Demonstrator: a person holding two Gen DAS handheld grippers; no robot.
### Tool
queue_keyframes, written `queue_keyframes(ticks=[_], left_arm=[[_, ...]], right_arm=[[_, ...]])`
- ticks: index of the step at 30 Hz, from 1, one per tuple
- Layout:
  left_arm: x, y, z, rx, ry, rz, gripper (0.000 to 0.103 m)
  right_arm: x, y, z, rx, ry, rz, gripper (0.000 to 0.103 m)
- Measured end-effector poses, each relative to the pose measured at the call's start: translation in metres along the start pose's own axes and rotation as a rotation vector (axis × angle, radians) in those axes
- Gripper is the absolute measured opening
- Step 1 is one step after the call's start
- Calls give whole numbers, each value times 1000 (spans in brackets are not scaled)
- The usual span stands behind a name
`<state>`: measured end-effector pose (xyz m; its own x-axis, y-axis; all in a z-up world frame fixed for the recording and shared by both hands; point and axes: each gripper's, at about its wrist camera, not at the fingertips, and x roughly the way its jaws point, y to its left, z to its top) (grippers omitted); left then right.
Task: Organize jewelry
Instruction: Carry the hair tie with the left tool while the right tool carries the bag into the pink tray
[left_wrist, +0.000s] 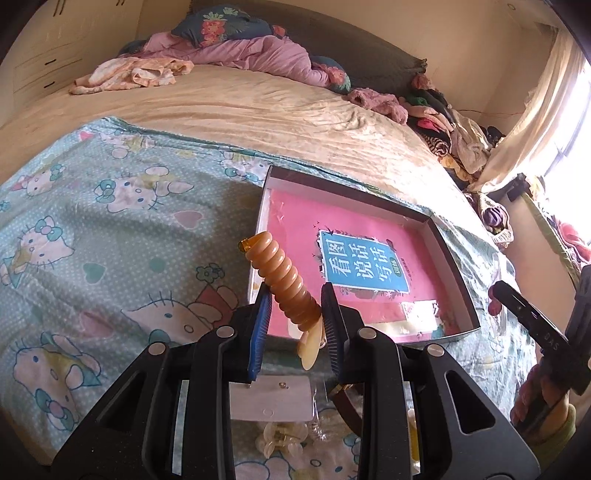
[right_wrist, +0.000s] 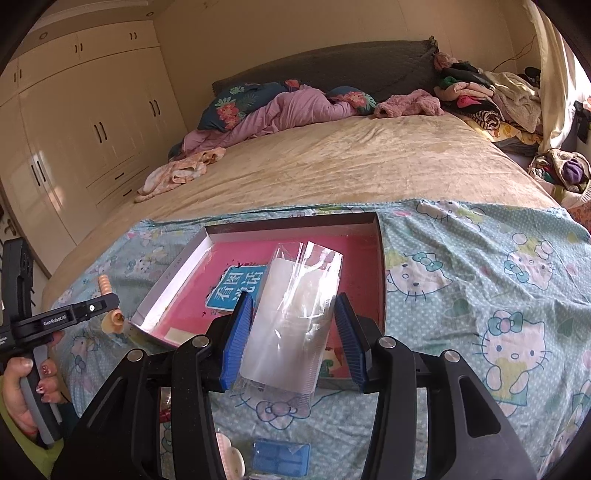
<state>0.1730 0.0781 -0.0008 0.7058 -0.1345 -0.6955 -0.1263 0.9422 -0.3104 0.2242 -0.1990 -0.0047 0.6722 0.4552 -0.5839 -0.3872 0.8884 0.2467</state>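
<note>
left gripper (left_wrist: 295, 314) clamping amber ribbed hair clip (left_wrist: 284, 280), right gripper (right_wrist: 293, 336) pinching clear packet (right_wrist: 291, 317)

Book (left_wrist: 364, 266) in tray (left_wrist: 456, 258) on bedspread (left_wrist: 110, 221)

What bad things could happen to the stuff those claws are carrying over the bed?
The amber spiral hair tie is pinched low in the left claw, so its long end might wobble free. The clear plastic packet in the right claw looks slippery and could slide out before reaching the box.
</note>
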Motion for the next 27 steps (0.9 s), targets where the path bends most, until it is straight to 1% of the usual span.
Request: queue_keyframes(ticks=[7,15,19,27], left_arm=[[30,-15,8,45,36,10,20],[60,-28,3,118,103,24,20],[69,-31,-1,140,126,29,20],[76,-33,-5,148,152,29,20]], right_arm=[[26,-6,6,-16,36,-24,44],[55,-15,2,-27,93,-56,44],[65,-16,-2,-45,117,-86,44],[79,-18,-12,-50,159,-107,45]])
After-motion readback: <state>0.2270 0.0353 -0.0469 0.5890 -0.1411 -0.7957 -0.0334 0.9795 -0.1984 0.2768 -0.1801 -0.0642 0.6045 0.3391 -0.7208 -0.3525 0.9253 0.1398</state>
